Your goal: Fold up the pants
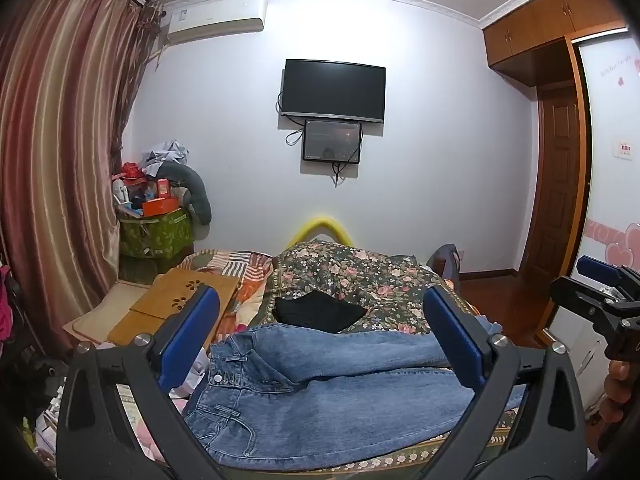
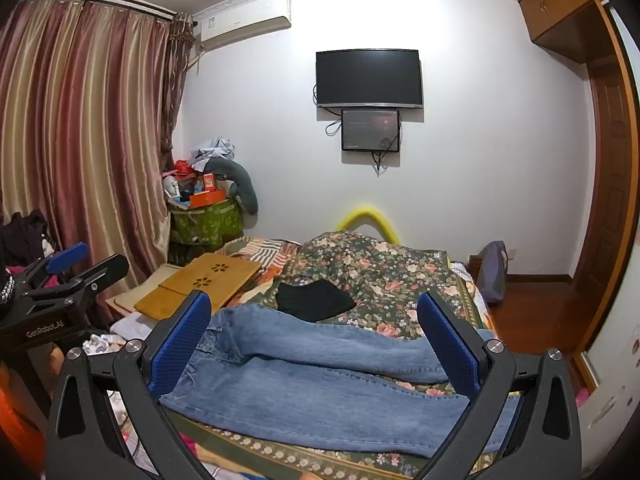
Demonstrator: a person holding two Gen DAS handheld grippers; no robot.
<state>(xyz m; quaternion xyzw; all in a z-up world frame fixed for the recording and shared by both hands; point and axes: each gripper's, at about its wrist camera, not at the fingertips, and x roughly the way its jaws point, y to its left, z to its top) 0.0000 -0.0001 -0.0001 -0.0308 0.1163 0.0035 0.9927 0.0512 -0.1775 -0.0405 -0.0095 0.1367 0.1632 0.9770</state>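
Note:
A pair of blue jeans [image 1: 320,392] lies spread flat across the near end of the bed, waistband to the left, both legs running to the right; it also shows in the right wrist view [image 2: 320,372]. My left gripper [image 1: 320,336] is open and empty, held above the jeans near the waistband. My right gripper [image 2: 316,336] is open and empty, above the legs. Each gripper shows at the edge of the other's view: the right one [image 1: 600,292], the left one [image 2: 68,268].
A folded black garment [image 1: 320,312] lies on the floral bedspread [image 1: 380,276] behind the jeans. A wooden lap tray [image 1: 176,304] sits at the bed's left. A green box piled with clutter [image 1: 156,216] stands by the curtain. A television [image 1: 334,90] hangs on the far wall.

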